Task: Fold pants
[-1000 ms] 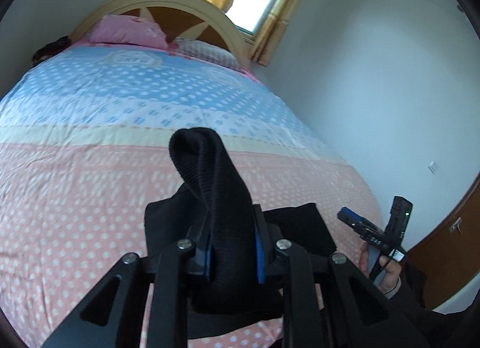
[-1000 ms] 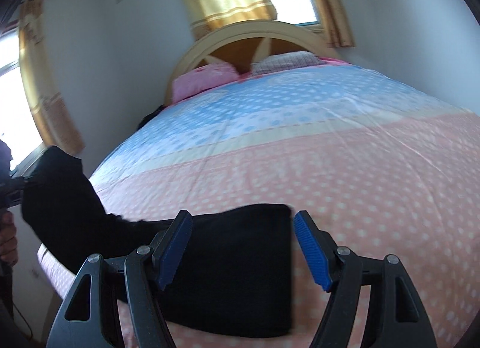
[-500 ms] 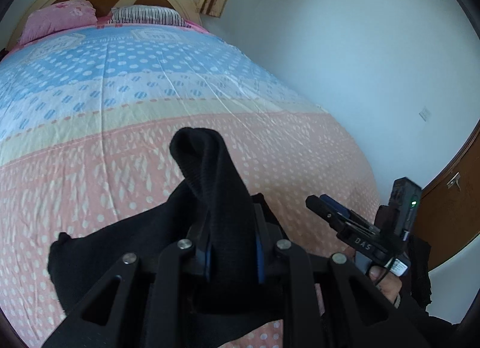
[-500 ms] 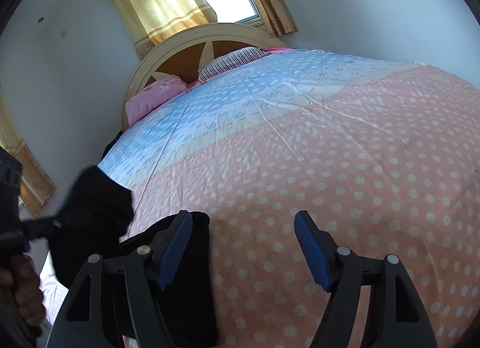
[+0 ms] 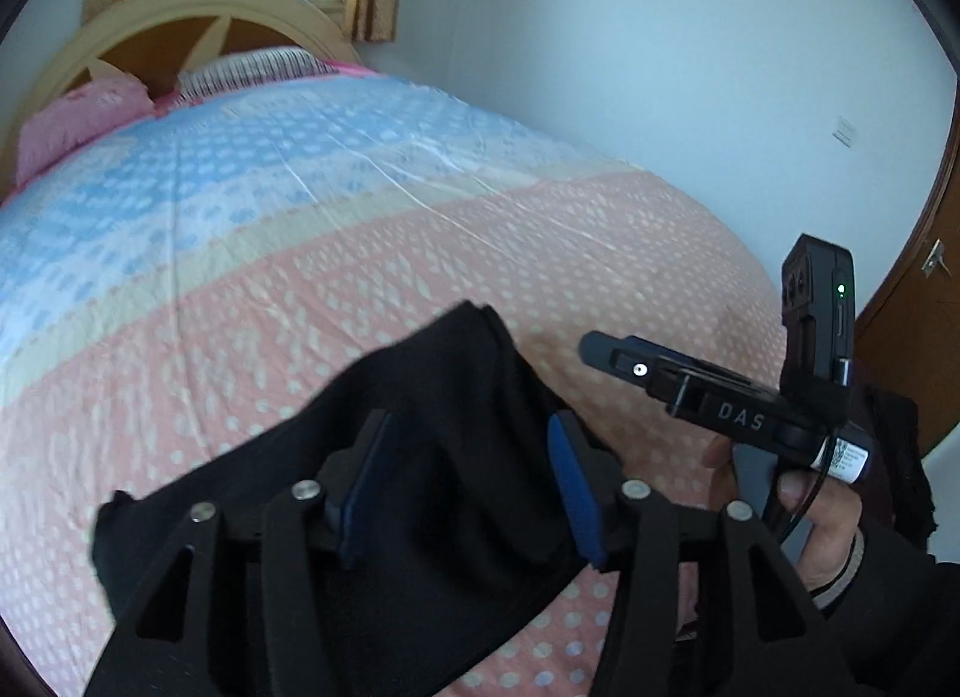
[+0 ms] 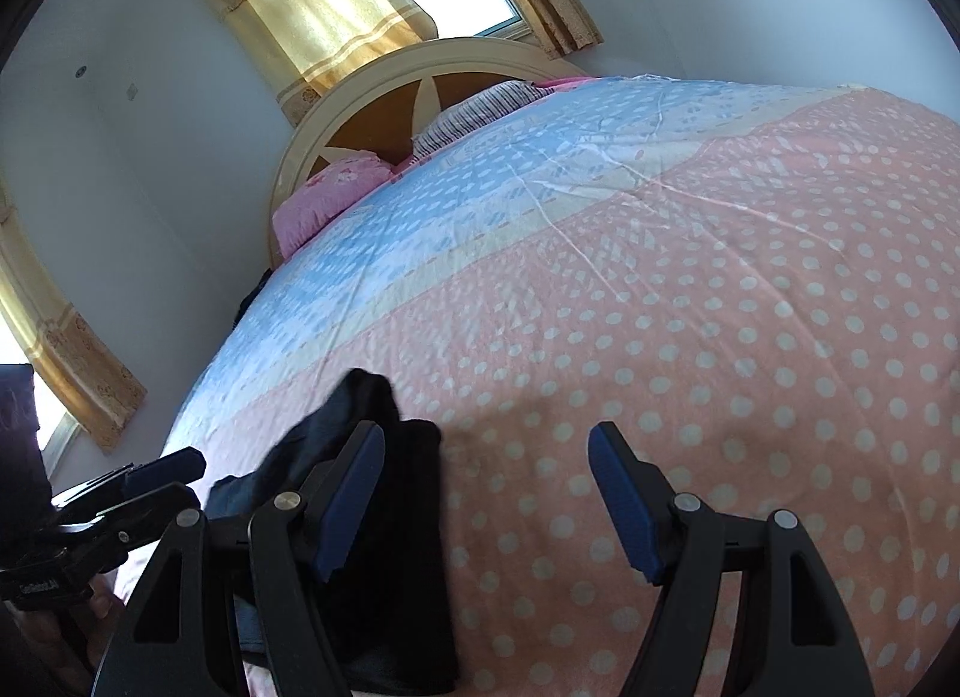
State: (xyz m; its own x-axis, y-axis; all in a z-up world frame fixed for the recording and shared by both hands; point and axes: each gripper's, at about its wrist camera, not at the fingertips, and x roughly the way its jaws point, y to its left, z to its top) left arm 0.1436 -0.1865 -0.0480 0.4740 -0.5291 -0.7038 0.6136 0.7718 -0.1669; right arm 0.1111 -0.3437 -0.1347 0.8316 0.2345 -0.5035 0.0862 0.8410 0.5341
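Pants [image 5: 456, 457]: laid doubled over on the bed [image 5: 420, 253], between the left jaws.
Left gripper [image 5: 474, 475]: jaws just opened, pants let go.
Right gripper [image 6: 486, 493]: jaws open, nothing held.
Left to do: maybe one more fold.

My bed [image 6: 720, 307] wears a dotted pink-and-blue cover; black pants [image 5: 420, 457] lie at its near edge, two pillows [image 6: 336, 193], I think, by the headboard.

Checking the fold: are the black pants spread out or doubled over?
Doubled over. The pants lie bunched in layers on the bedspread; the left claw, jaws just opened, no longer pinches them.
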